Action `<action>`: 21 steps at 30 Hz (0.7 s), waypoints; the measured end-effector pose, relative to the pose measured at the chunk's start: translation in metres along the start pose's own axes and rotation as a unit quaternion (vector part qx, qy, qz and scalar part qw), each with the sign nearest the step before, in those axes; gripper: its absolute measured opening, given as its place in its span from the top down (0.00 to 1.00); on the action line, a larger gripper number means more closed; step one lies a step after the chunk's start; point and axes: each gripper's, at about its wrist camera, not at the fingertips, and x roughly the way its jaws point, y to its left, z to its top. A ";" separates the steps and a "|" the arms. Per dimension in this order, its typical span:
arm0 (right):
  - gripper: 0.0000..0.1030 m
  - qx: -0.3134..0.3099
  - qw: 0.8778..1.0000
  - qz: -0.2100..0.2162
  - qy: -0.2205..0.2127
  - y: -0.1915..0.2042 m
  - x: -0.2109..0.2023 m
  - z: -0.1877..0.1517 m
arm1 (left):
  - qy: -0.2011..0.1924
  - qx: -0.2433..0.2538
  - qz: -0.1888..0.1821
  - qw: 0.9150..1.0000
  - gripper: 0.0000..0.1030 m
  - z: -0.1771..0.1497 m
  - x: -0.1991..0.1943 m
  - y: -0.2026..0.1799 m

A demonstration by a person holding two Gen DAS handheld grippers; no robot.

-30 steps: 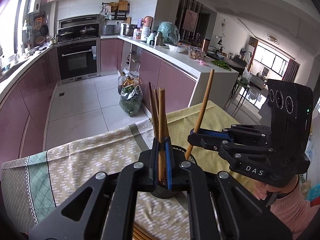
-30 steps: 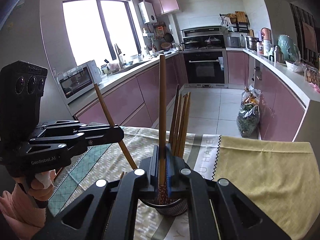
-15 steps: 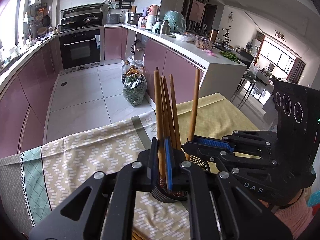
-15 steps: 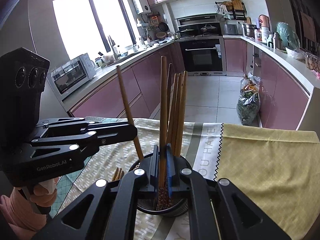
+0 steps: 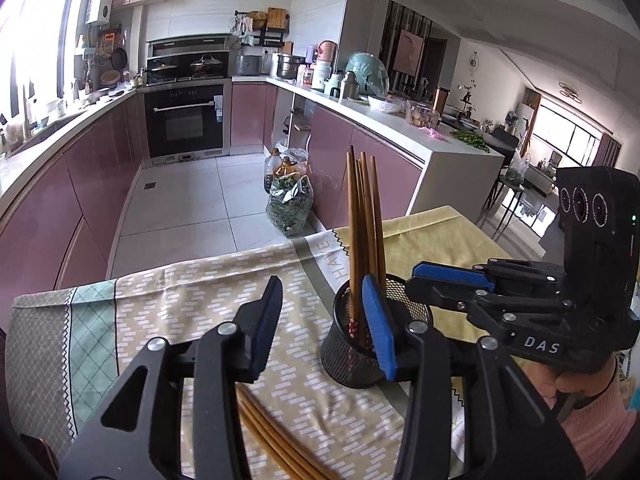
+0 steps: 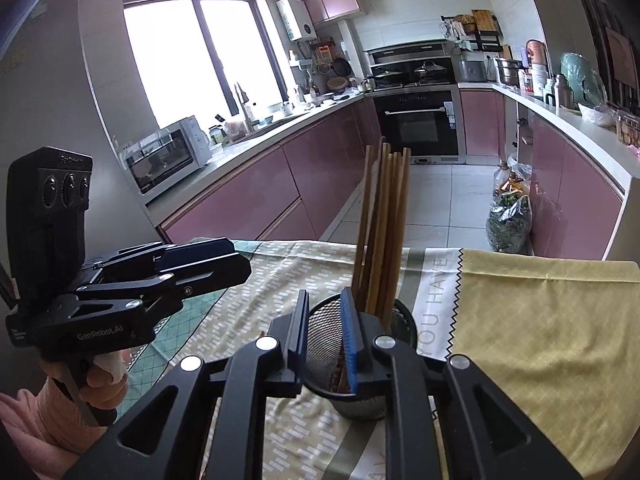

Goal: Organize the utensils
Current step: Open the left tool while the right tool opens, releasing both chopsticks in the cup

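Your left claw [image 5: 320,320] is opening, jaws well apart, nothing between the pads; its blue right pad sits in front of the black mesh cup [image 5: 352,360]. Your right claw [image 6: 326,332] is opening too, with a narrower gap and no chopstick pinched; it hangs right at the cup's near rim, and the mesh shows through the gap. From the left wrist view the right claw's fingers reach in from the right, just above the cup's rim.

A bundle of brown chopsticks [image 5: 362,232] stands in the cup, roughly upright and fanned a little at the tips, free of both claws. More chopsticks [image 5: 276,444] lie flat on the tablecloth [image 5: 192,304] under your left claw, near the bottom edge of the view. The cup rests on the patterned cloth near the "YOU HAVE" strip [image 6: 434,292], with a yellow cloth section [image 6: 540,320] to its right. The table is fully covered by the cloth.

A pink sleeve [image 6: 48,420] shows at your left hand [image 6: 102,380] on the claw's handle.
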 end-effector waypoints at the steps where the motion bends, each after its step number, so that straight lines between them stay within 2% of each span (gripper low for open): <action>1: 0.81 -0.007 1.000 0.006 -0.002 0.006 -0.005 -0.003 | -0.006 0.000 0.001 1.000 0.52 -0.006 -0.007 0.002; 3: 0.75 -0.024 0.999 0.021 -0.003 0.019 -0.012 -0.011 | -0.015 -0.002 0.010 1.000 0.45 -0.019 -0.019 0.007; 5: 0.71 -0.035 0.999 0.032 0.002 0.031 -0.014 -0.018 | -0.019 -0.004 0.025 1.000 0.31 -0.033 -0.028 0.013; 6: 0.70 -0.040 0.998 0.041 0.009 0.036 -0.013 -0.023 | -0.019 -0.007 0.037 0.999 0.20 -0.040 -0.032 0.016; 7: 0.67 -0.042 0.998 0.046 0.016 0.041 -0.011 -0.029 | -0.020 -0.011 0.049 0.999 0.17 -0.048 -0.035 0.019; 9: 0.64 -0.048 0.997 0.053 0.034 0.049 -0.003 -0.041 | -0.011 -0.017 0.054 0.998 0.16 -0.063 -0.039 0.025; 12: 0.59 -0.047 0.995 0.052 0.065 0.056 0.014 -0.060 | -0.005 -0.036 0.075 0.997 0.10 -0.083 -0.045 0.039; 15: 0.59 -0.037 0.993 0.054 0.098 0.059 0.034 -0.078 | 0.009 -0.042 0.101 0.994 0.08 -0.102 -0.045 0.047; 21: 0.59 -0.043 0.989 0.039 0.139 0.070 0.058 -0.103 | 0.054 -0.059 0.125 0.989 0.08 -0.133 -0.034 0.056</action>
